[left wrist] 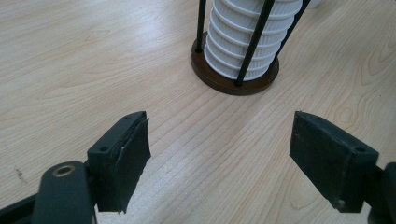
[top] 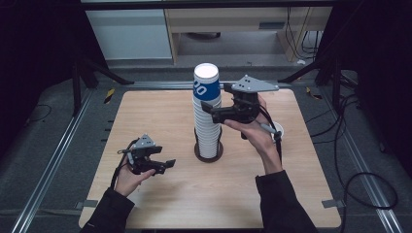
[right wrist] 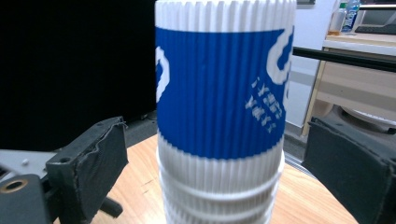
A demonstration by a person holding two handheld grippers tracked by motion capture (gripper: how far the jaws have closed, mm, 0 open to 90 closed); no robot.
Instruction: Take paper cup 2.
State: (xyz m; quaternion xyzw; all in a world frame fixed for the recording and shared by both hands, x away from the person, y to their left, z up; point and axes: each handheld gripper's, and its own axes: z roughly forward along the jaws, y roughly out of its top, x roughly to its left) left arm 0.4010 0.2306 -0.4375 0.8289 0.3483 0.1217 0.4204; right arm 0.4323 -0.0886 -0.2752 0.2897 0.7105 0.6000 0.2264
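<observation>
A tall stack of upturned white ribbed paper cups [top: 207, 127] stands in a holder with a dark round base [top: 209, 155] at the table's middle. The top cup [top: 207, 85] carries a blue band with white print. My right gripper [top: 217, 97] is open around the upper part of the stack. In the right gripper view the top cup [right wrist: 219, 93] stands between the two pads [right wrist: 100, 158], with a gap on each side. My left gripper [top: 164, 156] is open and holds nothing, low over the table left of the holder. Its view looks at the holder base [left wrist: 224, 81] and the black rods [left wrist: 254, 42].
The wooden table [top: 160, 116] stands on a dark floor with metal rails at both sides. A small white round object [top: 280, 129] lies on the table behind the right hand. Cables trail over the floor at the right.
</observation>
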